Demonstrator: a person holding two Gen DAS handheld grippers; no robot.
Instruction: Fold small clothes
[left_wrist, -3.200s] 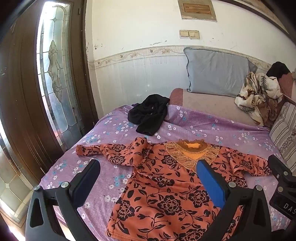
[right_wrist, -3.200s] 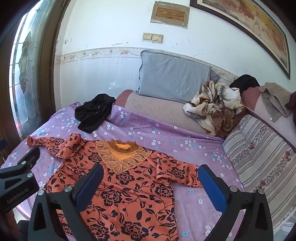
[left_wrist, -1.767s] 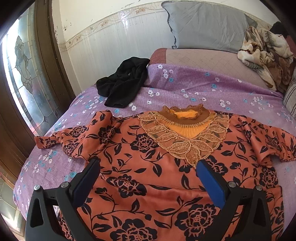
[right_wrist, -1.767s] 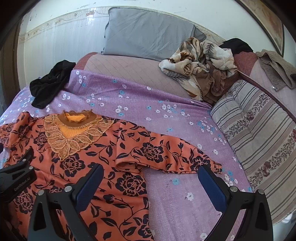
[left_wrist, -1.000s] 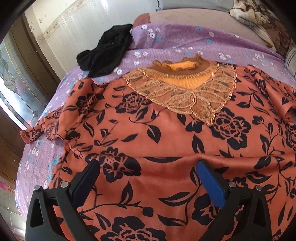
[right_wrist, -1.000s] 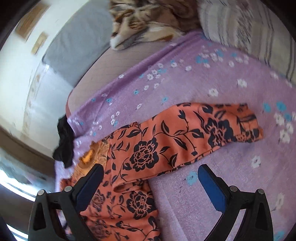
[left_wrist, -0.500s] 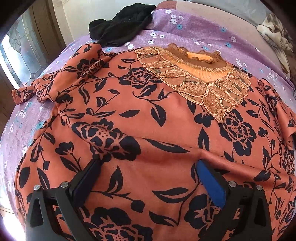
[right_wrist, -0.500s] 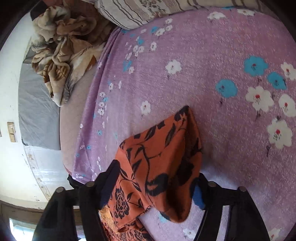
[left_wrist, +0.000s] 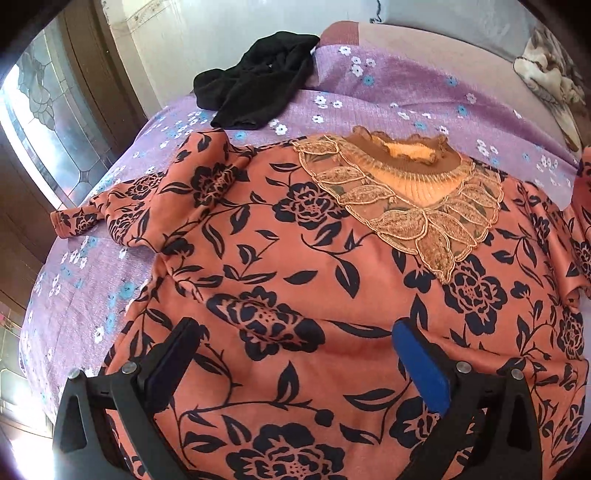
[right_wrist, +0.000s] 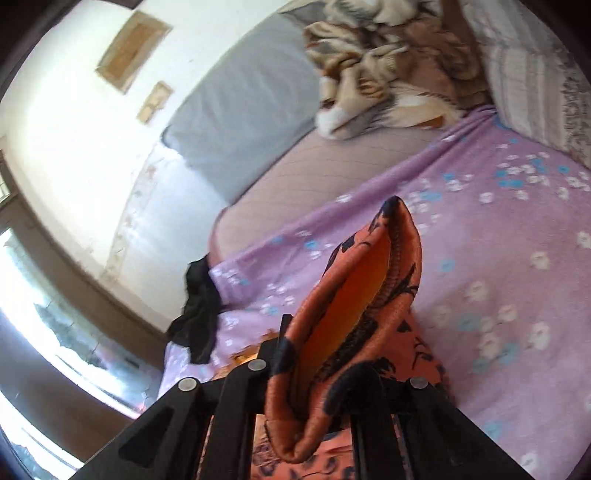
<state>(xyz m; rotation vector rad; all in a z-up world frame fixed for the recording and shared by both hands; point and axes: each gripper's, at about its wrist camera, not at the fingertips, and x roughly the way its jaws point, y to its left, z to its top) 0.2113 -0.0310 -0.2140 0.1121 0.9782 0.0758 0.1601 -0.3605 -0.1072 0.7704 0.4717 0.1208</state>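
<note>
Gripping the cuff (right_wrist: 373, 295) of the top's (left_wrist: 332, 280) sleeve, the right hand-held gripper (right_wrist: 317, 373) is clenched; its jaws have just been closing, and the orange fabric is pinched between them, the cuff standing up off the bed (right_wrist: 517, 229) with its opening gaping toward the camera. That view is blurred.

The left hand-held gripper (left_wrist: 291, 350) is released, its 2 pads (left_wrist: 421, 365) spread wide over the lower middle of the top; whether they touch the cloth I cannot tell.

The top lies face up across the purple flowered bed, its lace collar (left_wrist: 410, 192) toward the head edge, 1 sleeve reaching toward the edge by the glass door (left_wrist: 44, 122). A black garment (left_wrist: 258, 92) is bunched near the head corner on that side, apart from the top. A grey pillow (right_wrist: 240, 122) leans on the wall, and a brown patterned blanket (right_wrist: 384, 74) is heaped in the opposite head corner.
</note>
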